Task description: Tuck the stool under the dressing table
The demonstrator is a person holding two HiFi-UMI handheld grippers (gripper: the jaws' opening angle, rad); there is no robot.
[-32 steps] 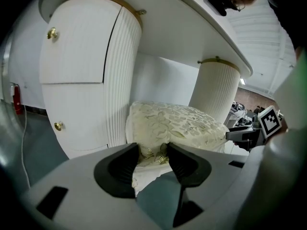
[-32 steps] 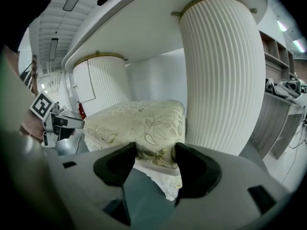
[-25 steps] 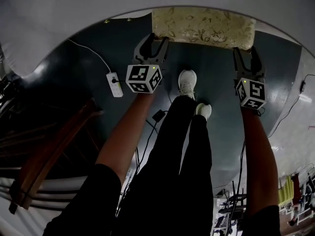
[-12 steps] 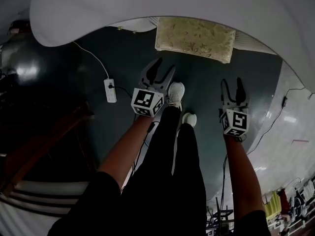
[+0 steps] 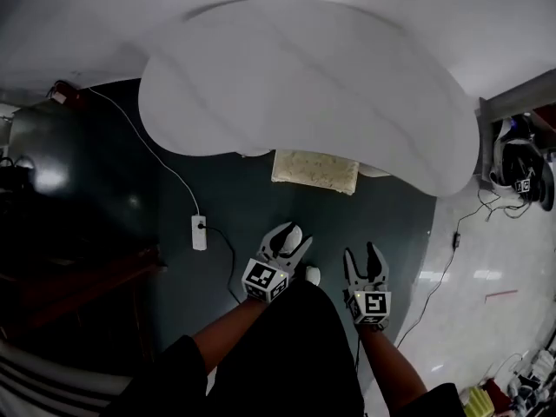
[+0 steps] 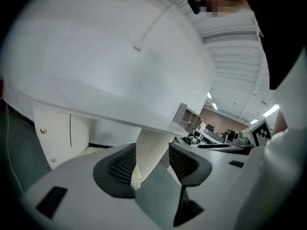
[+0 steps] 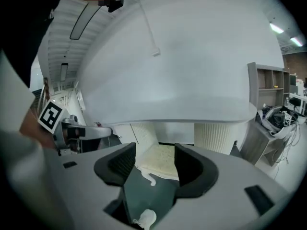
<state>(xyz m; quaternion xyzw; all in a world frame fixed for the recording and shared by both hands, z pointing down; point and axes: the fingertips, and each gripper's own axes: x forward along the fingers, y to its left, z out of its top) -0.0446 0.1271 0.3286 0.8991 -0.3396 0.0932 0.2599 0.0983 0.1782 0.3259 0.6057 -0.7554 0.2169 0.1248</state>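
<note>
Head view: the stool (image 5: 314, 171), cushioned in cream with a leafy pattern, sits partly beneath the white curved tabletop (image 5: 304, 85), its near edge showing. Bare dark floor (image 5: 217, 198) separates it from the left tool (image 5: 291, 240) and right tool (image 5: 362, 255), both with jaws apart and empty. A power strip (image 5: 199, 232) lies to the left.

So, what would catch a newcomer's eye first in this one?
The big white dressing table top fills the upper middle of the head view, with the floral-cushioned stool partly tucked beneath its near edge. Below, over the dark floor, the left gripper and right gripper hang side by side, both open and empty.
</note>
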